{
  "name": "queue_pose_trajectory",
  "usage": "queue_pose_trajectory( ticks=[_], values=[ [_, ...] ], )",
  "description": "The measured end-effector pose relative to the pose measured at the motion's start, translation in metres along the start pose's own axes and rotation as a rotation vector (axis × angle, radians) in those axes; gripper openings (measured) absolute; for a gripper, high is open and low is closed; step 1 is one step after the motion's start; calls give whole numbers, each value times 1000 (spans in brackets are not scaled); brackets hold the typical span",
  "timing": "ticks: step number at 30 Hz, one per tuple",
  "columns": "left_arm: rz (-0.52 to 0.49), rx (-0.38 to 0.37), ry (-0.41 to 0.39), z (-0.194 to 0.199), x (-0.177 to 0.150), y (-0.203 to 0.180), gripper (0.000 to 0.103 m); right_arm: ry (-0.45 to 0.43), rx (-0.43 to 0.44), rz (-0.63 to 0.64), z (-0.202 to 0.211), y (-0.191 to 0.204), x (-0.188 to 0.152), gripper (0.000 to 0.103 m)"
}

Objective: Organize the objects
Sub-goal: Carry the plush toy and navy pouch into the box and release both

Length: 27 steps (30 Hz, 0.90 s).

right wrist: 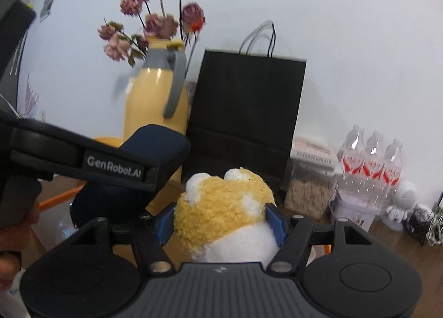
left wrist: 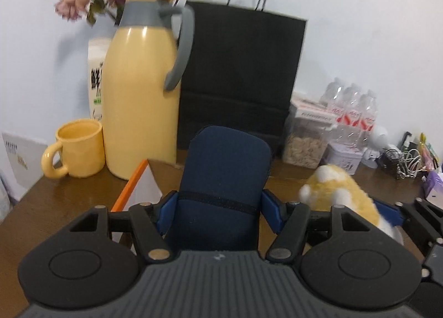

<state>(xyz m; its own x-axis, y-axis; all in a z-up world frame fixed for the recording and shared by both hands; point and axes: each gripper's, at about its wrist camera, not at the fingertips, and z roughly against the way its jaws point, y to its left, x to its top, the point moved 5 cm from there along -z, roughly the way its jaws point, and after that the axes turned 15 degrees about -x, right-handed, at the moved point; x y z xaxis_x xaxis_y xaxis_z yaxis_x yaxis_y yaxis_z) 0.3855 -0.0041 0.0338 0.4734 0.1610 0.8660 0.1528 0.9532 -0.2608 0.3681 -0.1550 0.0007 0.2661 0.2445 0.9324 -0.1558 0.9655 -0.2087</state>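
Two things are carried clear of the worktop (left wrist: 72,193): the left hand-held gripper (left wrist: 218,207) is clenched on a navy soft pouch (left wrist: 225,174), the right hand-held gripper (right wrist: 220,221) on a yellow-and-white plush toy (right wrist: 221,207), each squeezed across its width, probably for steady carrying. Ahead, a yellow thermos jug (left wrist: 141,90) and black paper bag (left wrist: 241,74) crowd the wall; bare wood lies nearer.

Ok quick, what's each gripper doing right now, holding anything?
Left gripper: closed on the navy pouch.
Right gripper: closed on the yellow and white plush toy.
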Motion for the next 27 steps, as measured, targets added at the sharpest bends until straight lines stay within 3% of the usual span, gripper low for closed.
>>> queue_pose_trajectory(
  ticks=[6, 8, 9, 10, 11, 12, 13, 27],
  values=[
    [-24, 5, 20, -7, -7, 1, 66, 44, 12, -9, -9, -3, -7, 66],
    [-29, 13, 22, -8, -8, 0, 70, 59, 15, -4, -10, -2, -9, 68],
    [-30, 25, 11, -8, -9, 0, 78, 69, 18, 0, -10, -2, -10, 71],
    [-36, 43, -3, -6, -9, -1, 95, 72, 15, 3, -10, -2, -11, 75],
    [-46, 58, -21, -3, -8, -2, 103, 71, 5, 0, -10, -3, -11, 89],
    [-53, 61, -49, 0, -7, -3, 103, 68, -3, -6, -10, -4, -11, 102],
    [-60, 59, -65, 3, -7, -5, 103, 66, -7, -14, -10, -6, -9, 103],
    [-36, 48, -74, 7, -4, -2, 103, 78, -12, -39, -10, -11, -7, 103]
  ],
)
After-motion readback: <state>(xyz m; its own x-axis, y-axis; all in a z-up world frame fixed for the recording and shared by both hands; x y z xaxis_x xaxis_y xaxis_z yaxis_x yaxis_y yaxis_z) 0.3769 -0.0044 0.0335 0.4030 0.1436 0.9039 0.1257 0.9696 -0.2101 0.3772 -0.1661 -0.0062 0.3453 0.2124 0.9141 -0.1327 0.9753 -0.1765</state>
